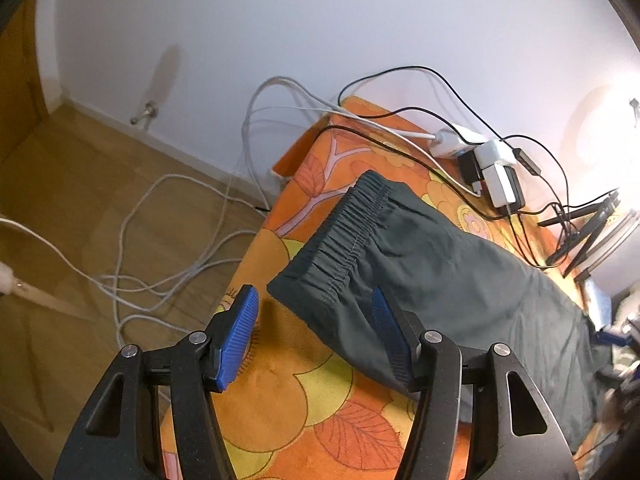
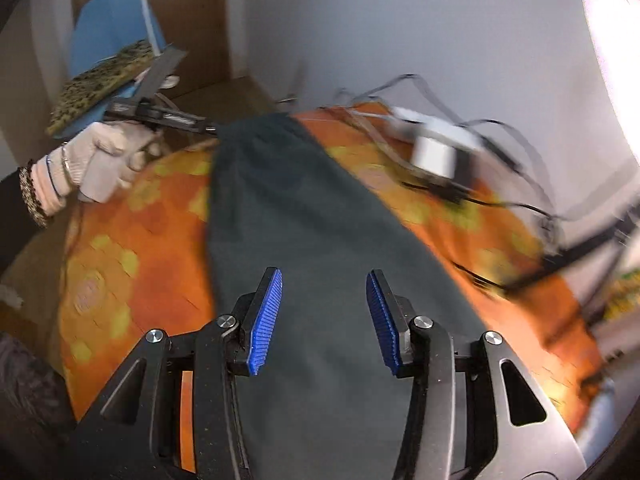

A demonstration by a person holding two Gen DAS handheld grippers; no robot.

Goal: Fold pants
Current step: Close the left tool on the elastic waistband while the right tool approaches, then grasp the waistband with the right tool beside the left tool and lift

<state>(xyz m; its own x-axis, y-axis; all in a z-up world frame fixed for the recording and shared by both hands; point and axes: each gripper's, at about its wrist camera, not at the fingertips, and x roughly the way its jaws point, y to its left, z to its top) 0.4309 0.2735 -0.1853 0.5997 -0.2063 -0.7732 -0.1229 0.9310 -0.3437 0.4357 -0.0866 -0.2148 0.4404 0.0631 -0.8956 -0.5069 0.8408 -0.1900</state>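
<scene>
Dark grey-green pants point(image 1: 460, 276) lie flat along an orange flowered cloth point(image 1: 280, 396), with the gathered elastic waistband point(image 1: 344, 232) at the near end in the left wrist view. My left gripper point(image 1: 316, 300) is open and empty, its jaws on either side of the waistband's near corner, just above it. In the right wrist view the pants point(image 2: 304, 240) run away from me, blurred. My right gripper point(image 2: 324, 284) is open and empty above the leg part. The left gripper point(image 2: 160, 114) also shows there, held by a gloved hand at the far waistband end.
A white power strip with plugged adapters point(image 1: 488, 160) and black cables lies on the cloth beside the pants near the wall. White cables point(image 1: 168, 264) trail on the wooden floor left of the table. A black stand point(image 1: 580, 236) is at the right.
</scene>
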